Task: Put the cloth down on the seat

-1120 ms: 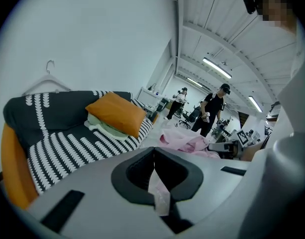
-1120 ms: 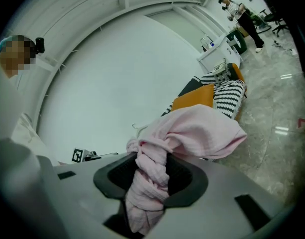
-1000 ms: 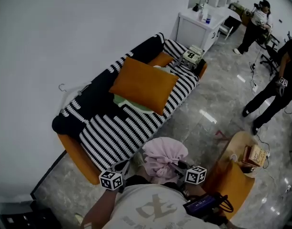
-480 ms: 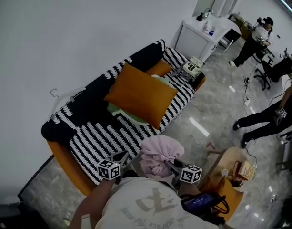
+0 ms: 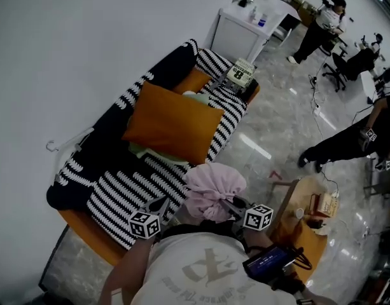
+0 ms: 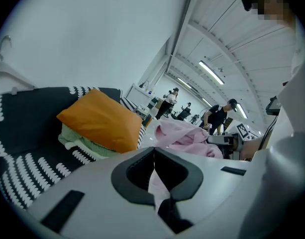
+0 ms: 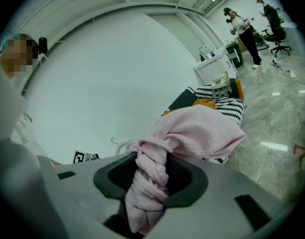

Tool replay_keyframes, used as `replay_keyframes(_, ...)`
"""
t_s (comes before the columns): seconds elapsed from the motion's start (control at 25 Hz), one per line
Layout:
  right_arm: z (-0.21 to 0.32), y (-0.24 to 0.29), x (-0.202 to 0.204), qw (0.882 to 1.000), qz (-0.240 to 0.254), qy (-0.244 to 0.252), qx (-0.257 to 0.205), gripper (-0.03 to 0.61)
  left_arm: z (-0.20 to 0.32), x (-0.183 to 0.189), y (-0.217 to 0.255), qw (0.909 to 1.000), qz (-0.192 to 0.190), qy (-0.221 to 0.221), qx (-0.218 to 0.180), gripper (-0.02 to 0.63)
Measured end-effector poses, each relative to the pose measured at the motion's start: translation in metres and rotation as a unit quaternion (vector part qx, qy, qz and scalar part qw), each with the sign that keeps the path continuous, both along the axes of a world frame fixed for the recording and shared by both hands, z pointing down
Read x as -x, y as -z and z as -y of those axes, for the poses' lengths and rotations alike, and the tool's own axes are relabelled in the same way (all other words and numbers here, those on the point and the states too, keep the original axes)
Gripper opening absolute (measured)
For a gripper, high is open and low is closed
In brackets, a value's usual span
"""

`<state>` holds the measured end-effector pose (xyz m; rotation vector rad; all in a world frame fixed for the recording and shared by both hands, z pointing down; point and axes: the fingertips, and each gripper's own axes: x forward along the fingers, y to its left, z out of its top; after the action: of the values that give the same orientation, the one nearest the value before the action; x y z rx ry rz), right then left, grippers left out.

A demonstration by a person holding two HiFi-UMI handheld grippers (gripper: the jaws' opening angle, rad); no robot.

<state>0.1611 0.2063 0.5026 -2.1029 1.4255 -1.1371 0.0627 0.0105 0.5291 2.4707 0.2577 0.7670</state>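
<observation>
My left gripper (image 6: 153, 156) pinches a thin fold of the pink cloth (image 5: 214, 186), and my right gripper (image 7: 151, 168) clamps a thick twist of it. The cloth is held up near the front edge of the striped sofa seat (image 5: 128, 189).

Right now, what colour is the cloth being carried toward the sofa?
Pale pink, plain, with no pattern. The cloth shows best in the right gripper view.

A plain white wall (image 5: 86, 43) stands behind the sofa (image 5: 121, 196), which has a black-and-white striped cover and an orange base. The floor (image 5: 271, 119) is glossy grey marble. A white cabinet (image 5: 234, 35) stands near the sofa's far end. Long ceiling lamps (image 6: 212, 71) are lit.
</observation>
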Motion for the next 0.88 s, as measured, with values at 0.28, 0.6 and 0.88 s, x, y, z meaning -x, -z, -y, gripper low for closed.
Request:
replay_keyframes(0.28, -0.016, -0.019, -0.053, 1.0, 0.013, -0.018, 0.006, 0.17, -0.016, -0.051, -0.02, 0.9995, 0.023, -0.02, 0.002, 0.012)
replay_keyframes(0.6, 0.018, -0.036, -0.133, 0.996, 0.028, 0.078, -0.013, 0.17, -0.03, -0.115, 0.005, 0.9987, 0.035, 0.023, -0.028, 0.012)
replay_keyframes(0.88, 0.089, -0.047, -0.153, 0.969, 0.039, 0.245, -0.006, 0.17, -0.011, -0.112, 0.023, 0.9877, 0.056, 0.137, -0.052, 0.012)
